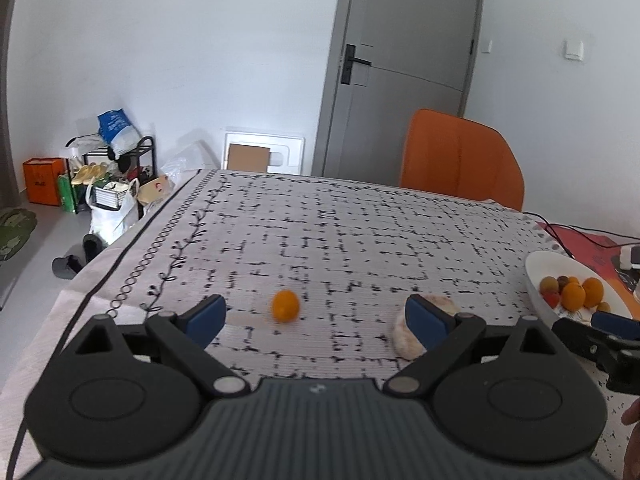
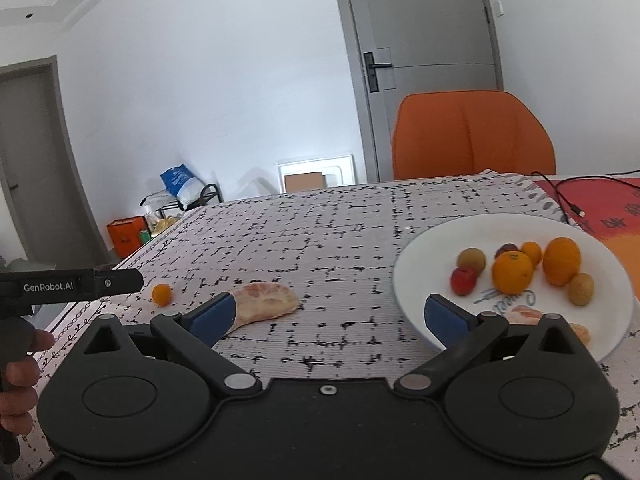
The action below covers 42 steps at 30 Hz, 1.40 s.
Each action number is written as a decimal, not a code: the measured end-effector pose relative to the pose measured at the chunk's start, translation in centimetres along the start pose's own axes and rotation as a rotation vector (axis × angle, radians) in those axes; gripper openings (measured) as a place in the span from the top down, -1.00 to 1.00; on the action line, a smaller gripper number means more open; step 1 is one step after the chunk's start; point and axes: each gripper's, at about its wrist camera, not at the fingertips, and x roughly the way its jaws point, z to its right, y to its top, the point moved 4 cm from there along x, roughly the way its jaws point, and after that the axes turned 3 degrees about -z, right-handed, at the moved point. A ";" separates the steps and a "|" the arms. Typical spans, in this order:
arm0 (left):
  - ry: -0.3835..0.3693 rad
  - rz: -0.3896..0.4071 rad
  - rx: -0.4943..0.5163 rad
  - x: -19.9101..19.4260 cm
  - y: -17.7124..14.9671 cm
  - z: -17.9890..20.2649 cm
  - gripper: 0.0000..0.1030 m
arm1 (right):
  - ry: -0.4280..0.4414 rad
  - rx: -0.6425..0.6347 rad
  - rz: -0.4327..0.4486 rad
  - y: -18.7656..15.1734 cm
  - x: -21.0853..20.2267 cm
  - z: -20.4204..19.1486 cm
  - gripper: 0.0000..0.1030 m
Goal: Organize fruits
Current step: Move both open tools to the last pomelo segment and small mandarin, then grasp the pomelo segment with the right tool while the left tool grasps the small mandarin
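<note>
Soft, even daylight fills both views, bright but cool, with no hard glare. The white wall (image 1: 180, 60) brightens toward its lower middle and darkens toward the corners, where the fisheye vignettes to black. Straight lines bow: the grey door (image 2: 424, 60) leans and curves, and the far table edge arcs. Shadows are faint; the small orange fruit (image 1: 285, 306) casts only a pale smudge to its left on the patterned tablecloth (image 1: 340, 240). Motion blur smears that cloth's print and the fruit in the left wrist view. The white plate (image 2: 420, 272) looks slightly soft, with mild sheen along its rim.
</note>
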 end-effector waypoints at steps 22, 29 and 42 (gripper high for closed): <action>-0.023 -0.021 -0.079 1.8 -0.5 -3.5 -0.45 | 0.076 -0.072 -0.117 -0.2 5.0 -4.1 -0.81; -0.035 -0.067 -0.115 3.3 -1.0 -4.2 -0.23 | 0.074 -0.109 -0.161 -0.1 7.3 -5.0 -1.00; -0.040 -0.089 -0.119 5.3 -0.5 -4.4 -0.23 | 0.067 -0.161 -0.242 -0.2 10.5 -5.7 -1.00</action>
